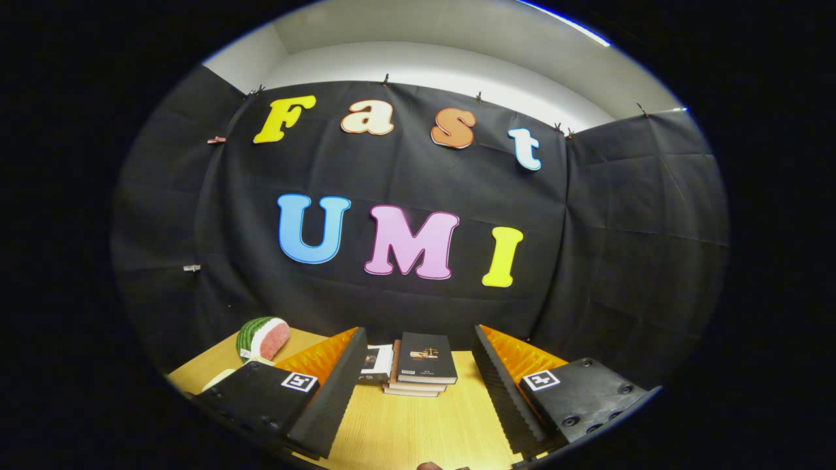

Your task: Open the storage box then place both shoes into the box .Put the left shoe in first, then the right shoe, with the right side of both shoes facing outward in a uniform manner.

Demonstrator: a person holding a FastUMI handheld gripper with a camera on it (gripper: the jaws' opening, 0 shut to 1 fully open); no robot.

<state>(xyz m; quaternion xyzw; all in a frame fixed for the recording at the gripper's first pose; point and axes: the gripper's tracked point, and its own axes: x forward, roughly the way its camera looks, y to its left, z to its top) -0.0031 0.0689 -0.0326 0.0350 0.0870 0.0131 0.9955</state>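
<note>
My gripper (pixel 418 339) is held level above a wooden table (pixel 418 424), its two fingers spread wide apart with nothing between them. It is open. Just beyond the fingertips, between them, lies a stack of books (pixel 421 365) with a dark cover on top. No shoe or storage box is in sight from here.
A watermelon slice (pixel 263 338) sits at the table's far left corner, behind the left finger. A pale object (pixel 221 378) peeks out beside that finger. The black cloth wall closes off the back of the table. A small brown shape (pixel 434 466) shows at the near table edge.
</note>
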